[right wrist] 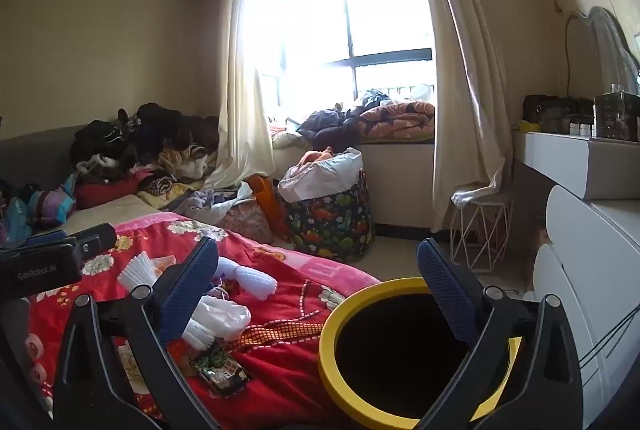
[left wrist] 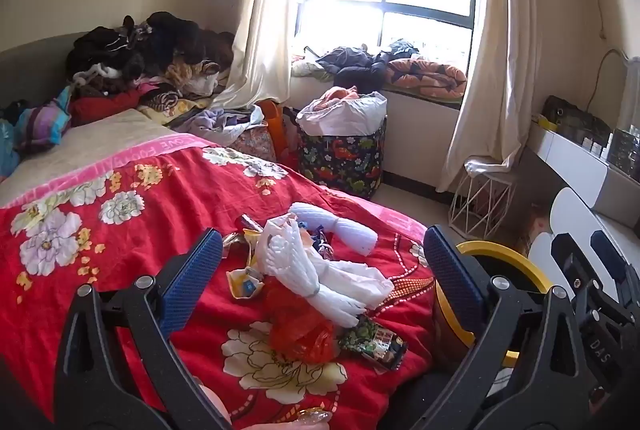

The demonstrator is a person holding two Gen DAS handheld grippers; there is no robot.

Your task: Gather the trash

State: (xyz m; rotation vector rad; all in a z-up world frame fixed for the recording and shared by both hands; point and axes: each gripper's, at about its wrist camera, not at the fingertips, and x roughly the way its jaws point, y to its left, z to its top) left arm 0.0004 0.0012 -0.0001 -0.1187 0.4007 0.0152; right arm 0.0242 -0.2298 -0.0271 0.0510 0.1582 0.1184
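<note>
Trash lies on a red floral bedspread [left wrist: 132, 242]: white foam fruit nets [left wrist: 320, 278], an orange plastic bag [left wrist: 300, 330], a green snack wrapper [left wrist: 372, 342] and small wrappers [left wrist: 240, 282]. My left gripper [left wrist: 320, 262] is open above the pile, holding nothing. A yellow-rimmed bin [right wrist: 400, 354] with a dark inside stands beside the bed; its rim also shows in the left wrist view [left wrist: 504, 262]. My right gripper [right wrist: 316, 286] is open and empty above the bin's mouth. The foam nets [right wrist: 224, 314] and the wrapper [right wrist: 220, 370] lie to its left.
Clothes are piled at the bed's head [left wrist: 140, 57]. A dinosaur-print laundry bag [left wrist: 344, 145] and a white wire stool [left wrist: 480, 197] stand on the floor by the window. A white dresser [right wrist: 580, 230] is at the right.
</note>
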